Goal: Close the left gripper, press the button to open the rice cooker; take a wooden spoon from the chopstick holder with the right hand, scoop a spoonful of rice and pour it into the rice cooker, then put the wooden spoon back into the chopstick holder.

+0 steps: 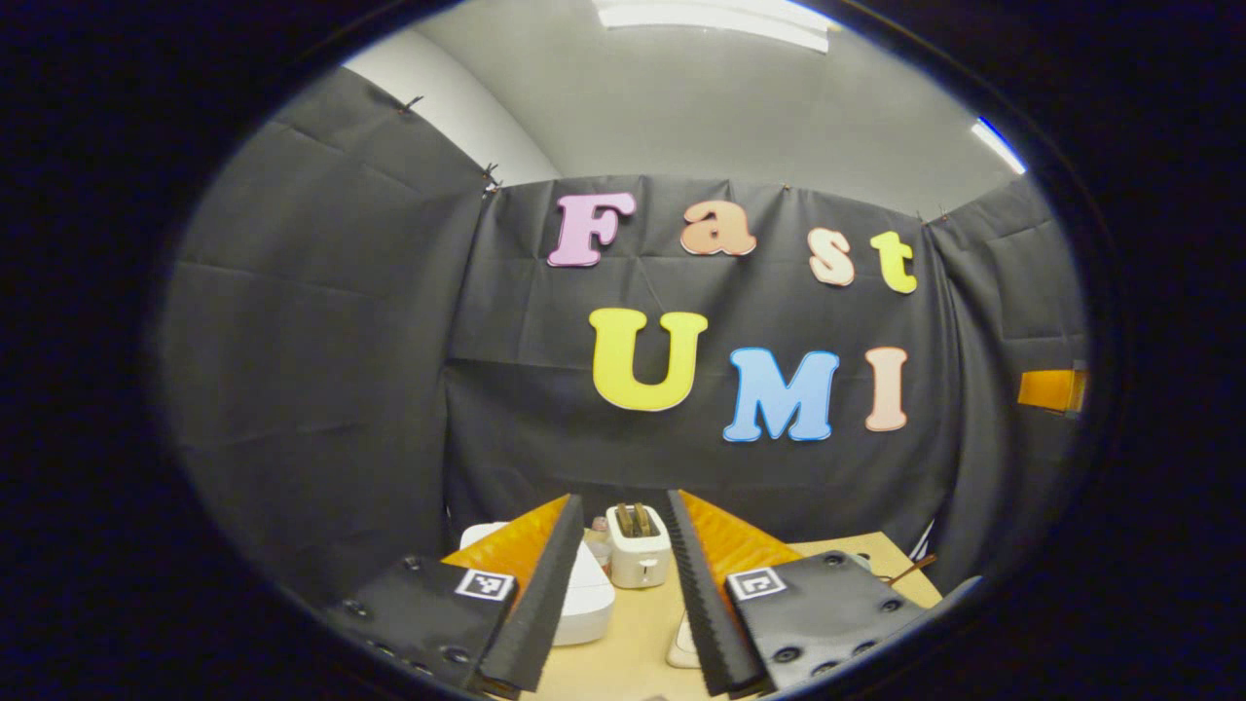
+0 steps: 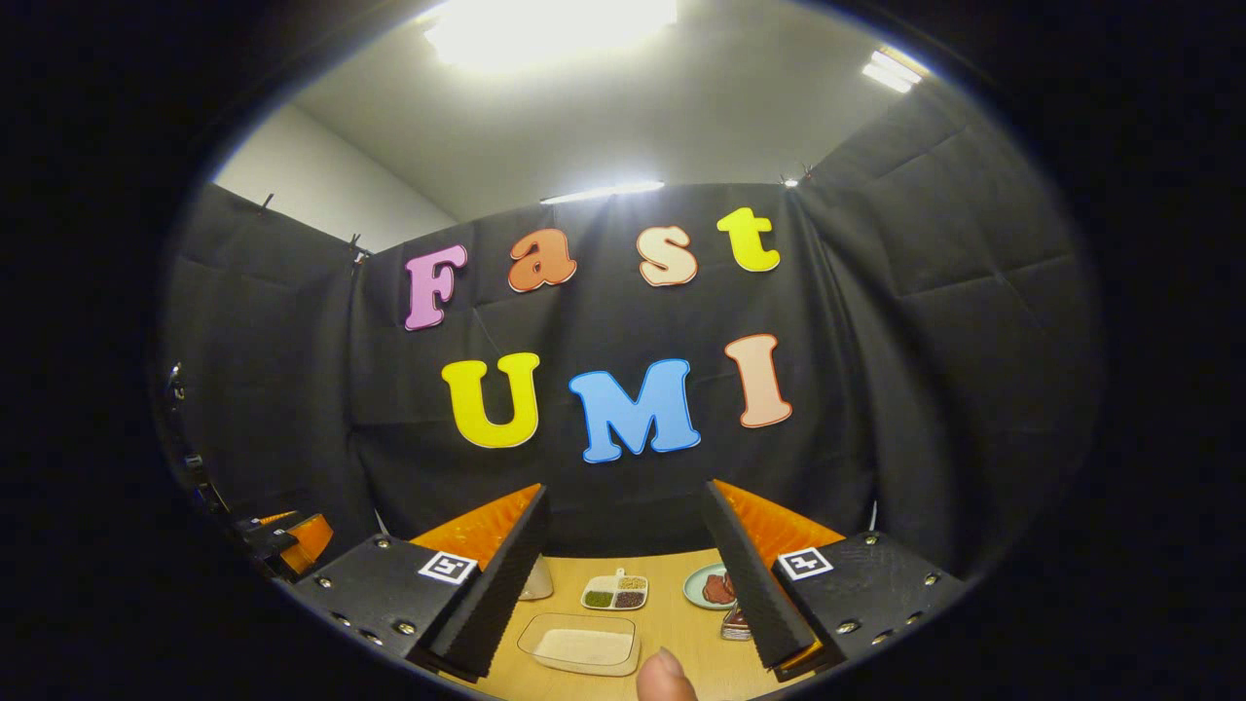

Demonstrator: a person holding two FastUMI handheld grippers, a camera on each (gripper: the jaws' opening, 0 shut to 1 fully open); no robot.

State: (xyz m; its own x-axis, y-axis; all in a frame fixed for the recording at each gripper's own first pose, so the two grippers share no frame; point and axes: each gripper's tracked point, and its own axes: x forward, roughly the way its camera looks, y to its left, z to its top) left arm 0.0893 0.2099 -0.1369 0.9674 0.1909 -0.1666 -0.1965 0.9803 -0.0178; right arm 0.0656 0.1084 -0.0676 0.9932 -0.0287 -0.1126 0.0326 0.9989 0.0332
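Note:
My left gripper [image 1: 623, 501] is open and held above the wooden table [image 1: 633, 643]. The white rice cooker [image 1: 587, 596] sits low behind its left finger, mostly hidden, and its lid looks down. A thin wooden handle [image 1: 911, 570] pokes up at the table's right edge in the left gripper view. My right gripper [image 2: 625, 490] is also open with nothing between its fingers. Below it on the table lies a clear tray of rice [image 2: 579, 645]. A person's fingertip [image 2: 665, 679] shows at the bottom edge of the right gripper view.
A white toaster [image 1: 638, 550] holding bread slices stands at the back between the left gripper's fingers. A divided dish of grains [image 2: 615, 591] and a green plate with brown food [image 2: 714, 587] lie behind the rice tray. The other gripper [image 2: 287, 540] shows far left.

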